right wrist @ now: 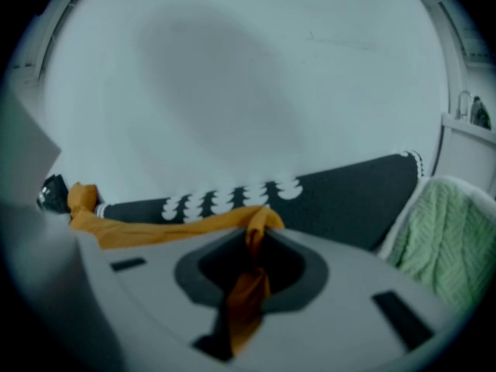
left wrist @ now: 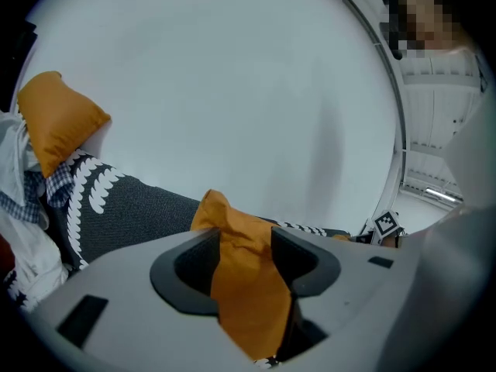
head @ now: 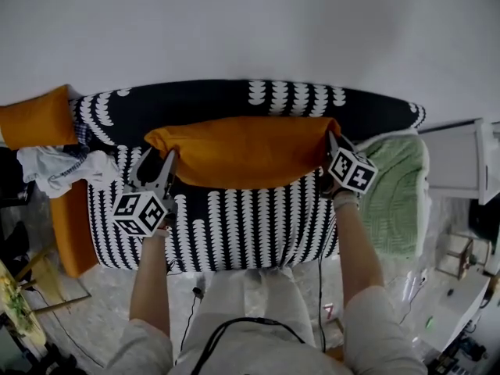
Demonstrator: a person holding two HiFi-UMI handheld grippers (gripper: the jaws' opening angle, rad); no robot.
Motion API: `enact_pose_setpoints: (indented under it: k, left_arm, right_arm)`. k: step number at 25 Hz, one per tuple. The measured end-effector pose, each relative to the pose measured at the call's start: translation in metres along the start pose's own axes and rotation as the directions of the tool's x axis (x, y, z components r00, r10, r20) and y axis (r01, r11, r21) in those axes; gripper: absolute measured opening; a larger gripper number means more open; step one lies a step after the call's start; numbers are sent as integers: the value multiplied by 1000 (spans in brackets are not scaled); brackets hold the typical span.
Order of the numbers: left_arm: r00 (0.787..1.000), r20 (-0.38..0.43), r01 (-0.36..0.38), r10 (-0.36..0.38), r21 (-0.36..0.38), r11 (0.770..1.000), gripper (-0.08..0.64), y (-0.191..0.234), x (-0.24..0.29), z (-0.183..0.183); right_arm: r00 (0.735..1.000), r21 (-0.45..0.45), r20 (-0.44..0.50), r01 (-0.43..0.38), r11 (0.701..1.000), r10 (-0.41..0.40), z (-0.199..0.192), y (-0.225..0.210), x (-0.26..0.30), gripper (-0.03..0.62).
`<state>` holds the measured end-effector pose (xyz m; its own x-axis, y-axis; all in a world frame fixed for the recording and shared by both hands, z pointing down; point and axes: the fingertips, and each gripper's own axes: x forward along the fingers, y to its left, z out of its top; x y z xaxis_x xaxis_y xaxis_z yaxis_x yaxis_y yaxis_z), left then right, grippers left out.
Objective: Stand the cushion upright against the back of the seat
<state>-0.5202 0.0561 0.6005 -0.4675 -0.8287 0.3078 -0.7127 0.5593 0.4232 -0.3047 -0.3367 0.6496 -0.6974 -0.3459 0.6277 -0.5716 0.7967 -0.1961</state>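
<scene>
An orange cushion [head: 246, 151] stands on its long edge on the black-and-white patterned seat [head: 234, 225], against the seat's dark back [head: 219, 100]. My left gripper [head: 158, 158] is at the cushion's left corner; its jaws stand apart, and the orange fabric [left wrist: 240, 285] lies loose between them. At the right corner my right gripper [head: 331, 141] is shut on a pinch of the cushion's fabric [right wrist: 249, 293]. In the right gripper view the cushion's top edge [right wrist: 155, 227] runs off to the left along the seat back.
A second orange cushion [head: 35, 116] and crumpled white clothes [head: 58, 166] lie at the seat's left end. A green knitted blanket [head: 398, 194] covers the right end, with a white shelf unit [head: 461, 162] beyond it. The white wall rises behind the seat.
</scene>
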Motion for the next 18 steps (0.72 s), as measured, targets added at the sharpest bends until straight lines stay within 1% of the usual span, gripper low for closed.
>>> enact_pose_setpoints:
  k: [3,5,7,8,9,11,14,18]
  left_arm:
    - [1000,-3,-19,19,11,1000,209,-3,-6,-2]
    - [999,-12,-50,50,44,998,209,-3,-11,-4]
    - [995,10,-96,95,97,991,202,-5,-21,-4]
    - [993,33,-116,113,123,986,159,-6,-27,-2]
    - [991,54,-130,123,141,982,82,-9,-32,0]
    - [990,81,-125,114,146,981,25,-18,-37,1]
    - [993,87,-88,78,121,989,23,-36,-37,-1]
    - [994,88,-71,62,107,992,23,-58,-33,-4]
  right_arm:
    - [1000,27,9,-4,1000,4,1,-1,-2,43]
    - [1000,38,18,-8,999,8,1,-1,-3,43]
    - [1000,44,23,-17,999,16,1,-1,-5,44]
    - [999,45,24,-24,999,23,0,0,-6,44]
    - [999,44,24,-33,998,32,0,0,-6,44]
    - [998,36,26,-51,998,50,2,0,-7,44]
    - [997,15,24,-74,997,73,3,-1,-11,48]
    - [995,3,11,-99,995,99,2,-3,-14,78]
